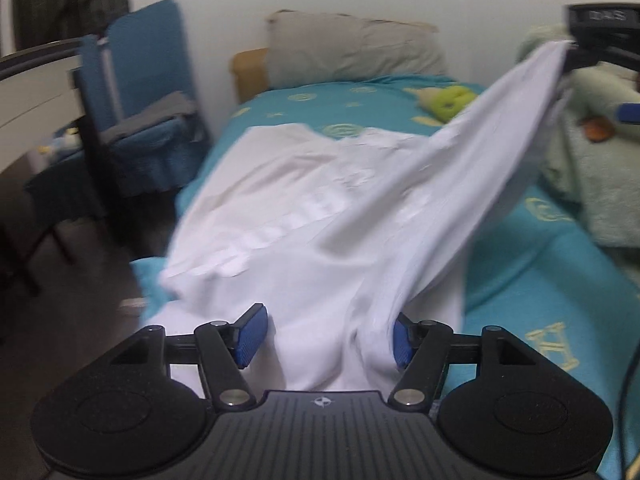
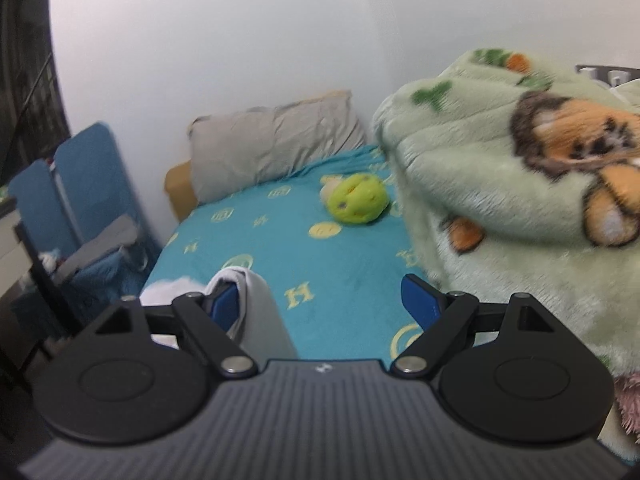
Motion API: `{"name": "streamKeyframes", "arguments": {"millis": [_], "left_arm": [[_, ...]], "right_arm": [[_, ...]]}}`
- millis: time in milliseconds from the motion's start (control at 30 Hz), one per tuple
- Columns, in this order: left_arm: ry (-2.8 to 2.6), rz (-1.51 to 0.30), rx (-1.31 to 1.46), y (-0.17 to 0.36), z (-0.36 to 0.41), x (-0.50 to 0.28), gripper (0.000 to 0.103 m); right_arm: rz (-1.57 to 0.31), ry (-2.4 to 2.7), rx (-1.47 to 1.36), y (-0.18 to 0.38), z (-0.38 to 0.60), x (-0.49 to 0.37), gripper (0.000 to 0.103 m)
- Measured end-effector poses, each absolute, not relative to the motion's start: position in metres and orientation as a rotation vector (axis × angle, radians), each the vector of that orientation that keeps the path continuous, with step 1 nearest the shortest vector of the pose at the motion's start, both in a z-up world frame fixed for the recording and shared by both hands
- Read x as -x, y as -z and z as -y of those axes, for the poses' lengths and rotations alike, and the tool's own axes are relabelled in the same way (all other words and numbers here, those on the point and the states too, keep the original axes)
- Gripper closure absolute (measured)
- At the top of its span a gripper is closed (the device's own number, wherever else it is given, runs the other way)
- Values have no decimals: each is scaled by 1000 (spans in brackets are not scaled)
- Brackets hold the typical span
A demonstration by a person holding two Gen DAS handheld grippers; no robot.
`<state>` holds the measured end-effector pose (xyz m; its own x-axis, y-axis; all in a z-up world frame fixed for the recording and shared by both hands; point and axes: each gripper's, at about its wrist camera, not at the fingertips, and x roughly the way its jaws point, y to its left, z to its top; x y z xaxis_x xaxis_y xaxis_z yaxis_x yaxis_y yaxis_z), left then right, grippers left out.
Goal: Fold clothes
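A white garment (image 1: 304, 216) with pale lettering lies spread on the teal bedsheet (image 1: 532, 280). One part of it is stretched up to the upper right, where it hangs from my right gripper (image 1: 592, 44). My left gripper (image 1: 326, 338) hovers over the garment's near edge with its jaws apart. Cloth lies between the blue pads (image 1: 252, 336) but they do not press it. In the right wrist view my right gripper (image 2: 322, 304) stands wide open, and a fold of the white garment (image 2: 256, 312) is draped over its left finger.
A grey pillow (image 2: 276, 140) leans at the head of the bed. A green plush toy (image 2: 356, 198) lies on the sheet (image 2: 256, 248). A pale green fleece blanket (image 2: 500, 208) is piled at the right. Left of the bed stands a blue-covered chair (image 1: 144, 92) with grey clothes.
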<state>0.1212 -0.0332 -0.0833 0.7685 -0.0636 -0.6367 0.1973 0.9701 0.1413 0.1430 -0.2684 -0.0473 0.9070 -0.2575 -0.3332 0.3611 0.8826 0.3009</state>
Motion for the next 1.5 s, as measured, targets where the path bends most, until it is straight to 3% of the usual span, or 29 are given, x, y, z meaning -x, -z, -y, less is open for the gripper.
{"name": "streamKeyframes", "arguments": {"millis": [33, 167, 433, 567, 800, 967, 1300, 1500], "left_arm": [[101, -678, -191, 79, 25, -121, 29], [-43, -546, -115, 45, -5, -117, 28], [-197, -318, 23, 0, -46, -117, 24], [-211, -342, 88, -5, -59, -124, 25], [-184, -369, 154, 3, -80, -127, 25], [-158, -205, 137, -32, -73, -109, 24], [-140, 175, 195, -230, -60, -58, 25], [-113, 324, 164, -365, -47, 5, 25]], "right_arm": [[-274, 335, -371, 47, 270, -143, 18], [-302, 344, -319, 56, 268, -151, 18], [-701, 196, -145, 106, 237, -197, 17], [-805, 117, -40, 118, 212, -202, 17], [-495, 244, -202, 77, 234, -175, 17], [-308, 267, -316, 22, 247, -158, 16], [116, 251, -276, -186, 236, -98, 16], [314, 238, -238, -309, 239, -17, 16]]}}
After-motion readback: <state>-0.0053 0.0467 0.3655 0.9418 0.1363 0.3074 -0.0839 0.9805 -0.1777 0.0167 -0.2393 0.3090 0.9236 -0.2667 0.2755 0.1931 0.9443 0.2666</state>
